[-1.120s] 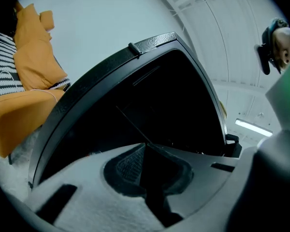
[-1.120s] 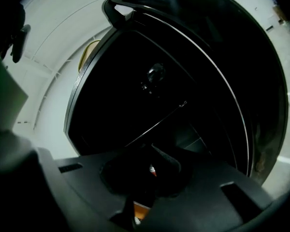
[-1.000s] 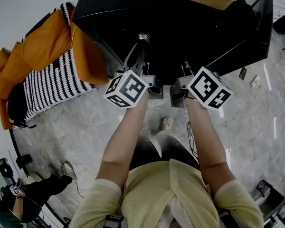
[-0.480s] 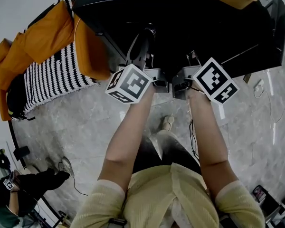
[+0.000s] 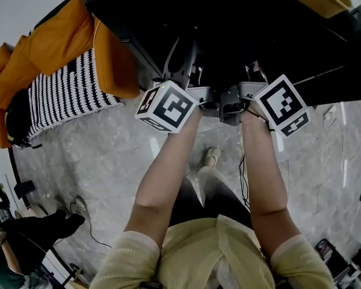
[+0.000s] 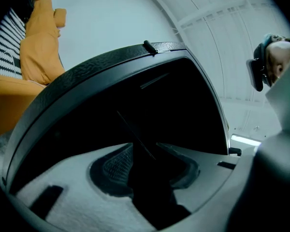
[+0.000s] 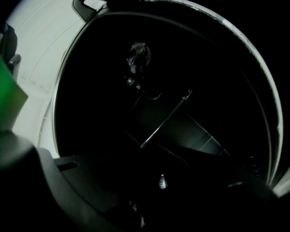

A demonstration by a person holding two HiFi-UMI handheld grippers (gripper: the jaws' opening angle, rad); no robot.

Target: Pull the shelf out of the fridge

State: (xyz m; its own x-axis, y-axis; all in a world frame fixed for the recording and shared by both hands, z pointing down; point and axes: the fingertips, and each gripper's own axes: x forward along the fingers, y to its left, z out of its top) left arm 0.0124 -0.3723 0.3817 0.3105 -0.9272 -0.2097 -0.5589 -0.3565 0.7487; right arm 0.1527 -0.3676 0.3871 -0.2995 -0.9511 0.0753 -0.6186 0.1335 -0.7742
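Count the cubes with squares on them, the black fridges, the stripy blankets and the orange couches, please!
marker cubes: 2
black fridge: 1
striped blanket: 1
orange couch: 1
Total: 5

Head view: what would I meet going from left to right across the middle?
Striped blanket → left gripper → right gripper. Both grippers' jaws have just been opening at the black fridge; nothing shows gripped between them.
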